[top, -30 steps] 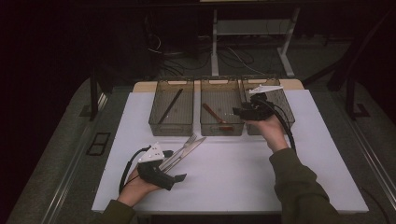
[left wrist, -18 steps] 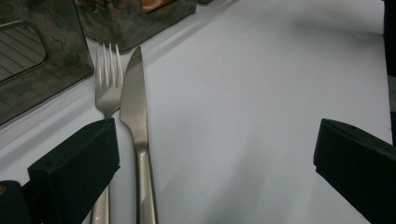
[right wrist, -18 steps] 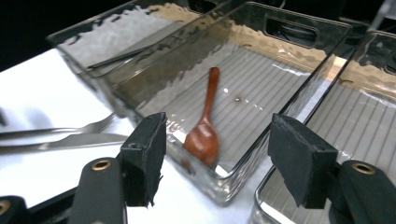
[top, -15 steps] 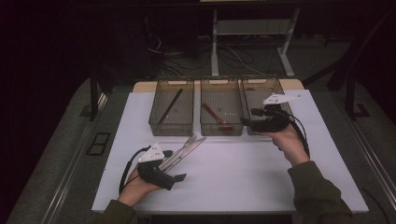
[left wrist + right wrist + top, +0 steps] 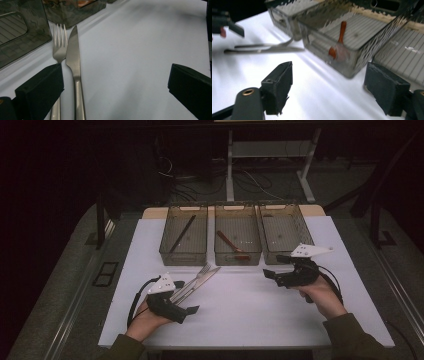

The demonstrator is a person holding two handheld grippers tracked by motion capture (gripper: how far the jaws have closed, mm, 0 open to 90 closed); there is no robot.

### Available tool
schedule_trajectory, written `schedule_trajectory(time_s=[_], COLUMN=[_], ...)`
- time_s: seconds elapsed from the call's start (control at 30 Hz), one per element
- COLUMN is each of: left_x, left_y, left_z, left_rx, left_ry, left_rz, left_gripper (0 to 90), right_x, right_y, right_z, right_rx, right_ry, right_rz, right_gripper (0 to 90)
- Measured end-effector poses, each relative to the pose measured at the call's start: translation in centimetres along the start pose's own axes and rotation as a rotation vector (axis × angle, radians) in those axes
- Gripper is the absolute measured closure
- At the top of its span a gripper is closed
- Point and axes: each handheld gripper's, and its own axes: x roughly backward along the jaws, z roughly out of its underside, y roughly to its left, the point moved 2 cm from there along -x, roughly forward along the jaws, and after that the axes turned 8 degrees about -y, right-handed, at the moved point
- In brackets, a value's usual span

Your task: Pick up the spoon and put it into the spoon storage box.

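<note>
A steel fork [image 5: 199, 275] and knife [image 5: 209, 276] lie side by side on the white table [image 5: 250, 320], tips toward the bins. My left gripper [image 5: 186, 296] rests open at their handle ends. In the left gripper view, the fork [image 5: 59, 47] runs under the left jaw and the knife [image 5: 73, 55] lies just inside it, neither pinched by my left gripper [image 5: 115, 82]. My right gripper [image 5: 275, 266] hovers in front of the right bin [image 5: 285, 227]. Its jaws have just been opening, and nothing is between them in the right gripper view [image 5: 337, 82].
Three clear bins stand in a row at the back. The left bin [image 5: 183, 255] holds a dark stick [image 5: 182, 234]. The middle bin [image 5: 237, 257] holds a red-handled utensil [image 5: 230, 245], also seen through its wall [image 5: 339, 37]. White table stretches between the two hands.
My right hand has drawn back from over the right bin, toward the person and to the right, and its jaws stand wider. The left hand, fork and knife have not moved.
</note>
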Motion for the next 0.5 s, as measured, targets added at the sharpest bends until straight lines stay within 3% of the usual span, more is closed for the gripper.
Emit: schedule_trajectory(time_s=[0.5], left_x=[0.0], left_y=[0.0], left_z=[0.0], left_rx=[-0.011], left_ry=[0.004], left_rz=[-0.004], left_gripper=[0.0], right_x=[3.1], right_y=[0.6], right_z=[4.5], right_rx=[-0.031], right_ry=[0.024], right_rz=[0.013], right_gripper=[19.3])
